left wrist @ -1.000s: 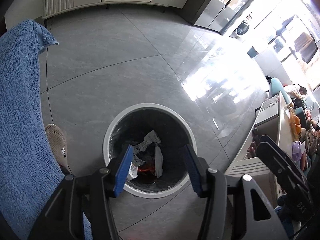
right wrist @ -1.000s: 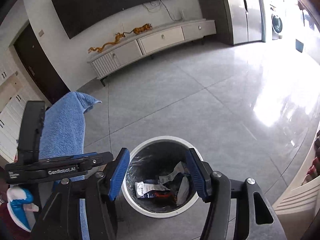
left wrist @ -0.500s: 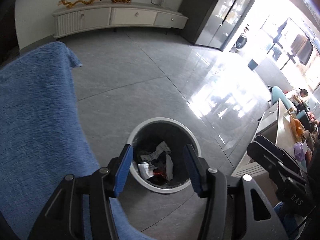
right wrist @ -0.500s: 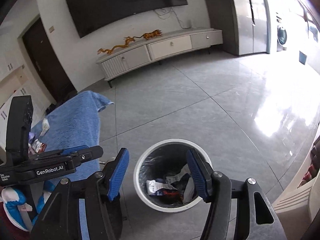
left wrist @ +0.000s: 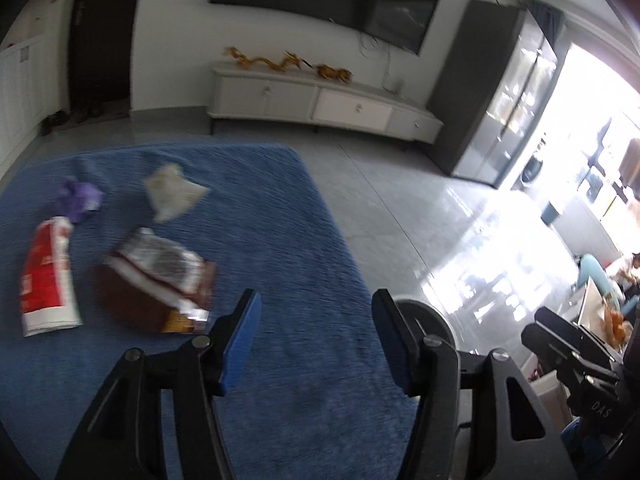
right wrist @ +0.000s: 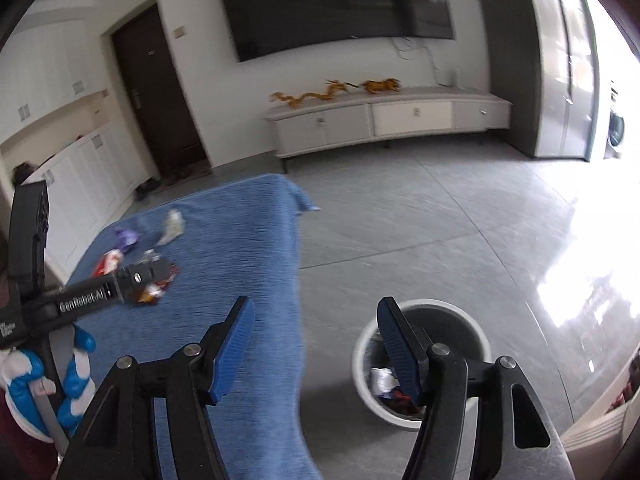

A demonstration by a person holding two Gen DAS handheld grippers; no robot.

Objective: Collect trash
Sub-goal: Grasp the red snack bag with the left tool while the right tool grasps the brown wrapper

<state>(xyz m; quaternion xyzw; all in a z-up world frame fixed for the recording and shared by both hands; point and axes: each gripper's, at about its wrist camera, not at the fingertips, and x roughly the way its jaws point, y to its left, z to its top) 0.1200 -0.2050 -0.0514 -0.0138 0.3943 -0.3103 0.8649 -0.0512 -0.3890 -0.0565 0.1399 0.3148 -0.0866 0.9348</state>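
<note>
Trash lies on a blue cloth-covered table (left wrist: pixel 280 240): a brown and silver snack bag (left wrist: pixel 156 280), a red and white wrapper (left wrist: pixel 46 280), a purple wrapper (left wrist: pixel 78 198) and a pale crumpled wrapper (left wrist: pixel 172 192). My left gripper (left wrist: pixel 316 344) is open and empty above the cloth, right of the brown bag. My right gripper (right wrist: pixel 316 348) is open and empty over the table's right edge. The white trash bin (right wrist: pixel 424 360) with wrappers inside stands on the floor beside the table; its rim also shows in the left wrist view (left wrist: pixel 424 316).
A grey tiled floor (right wrist: pixel 440 232) stretches to a white TV cabinet (right wrist: pixel 384 120) at the far wall. A white unit (right wrist: pixel 592 436) stands at the lower right. The left gripper's body (right wrist: pixel 72 304) hangs over the trash in the right wrist view.
Both grippers have lifted and swung left from above the bin toward the table. The trash on the cloth has come into view. Both stay open.
</note>
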